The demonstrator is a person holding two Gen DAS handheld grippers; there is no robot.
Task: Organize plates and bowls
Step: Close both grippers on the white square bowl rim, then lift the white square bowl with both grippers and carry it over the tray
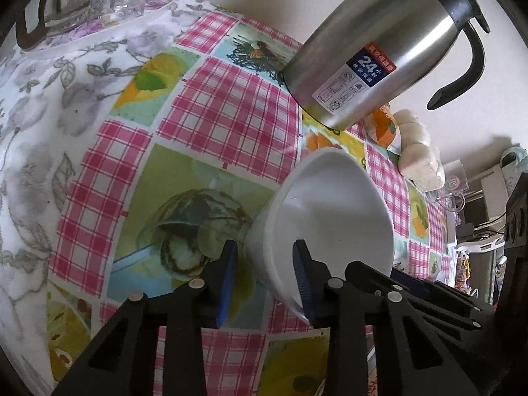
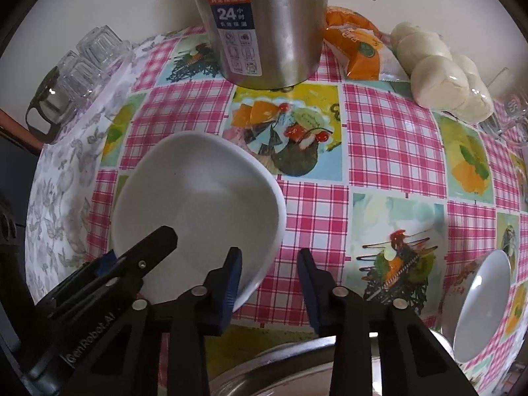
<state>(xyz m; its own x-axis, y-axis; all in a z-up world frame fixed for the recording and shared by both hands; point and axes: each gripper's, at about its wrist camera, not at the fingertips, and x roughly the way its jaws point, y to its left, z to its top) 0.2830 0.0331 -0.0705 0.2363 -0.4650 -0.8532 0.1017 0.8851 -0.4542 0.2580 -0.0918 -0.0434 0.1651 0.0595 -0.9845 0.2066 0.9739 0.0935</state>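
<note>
- Left wrist view: my left tongs straddle the near rim of the white bowl, one pad inside, one outside. I cannot tell whether they press yet.
- That bowl stands at six o'clock from the steel flask, clear of it for lifting.
- Right wrist view: my right tongs stand apart over the checked tablecloth, just outside the bowl's rim at nine o'clock, clamping nothing.
- A second bowl waits at three o'clock, probably next for stacking.

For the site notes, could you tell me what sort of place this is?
Probably a home dining table: a checked tablecloth, a steel flask, upturned glasses and white bowls.
</note>
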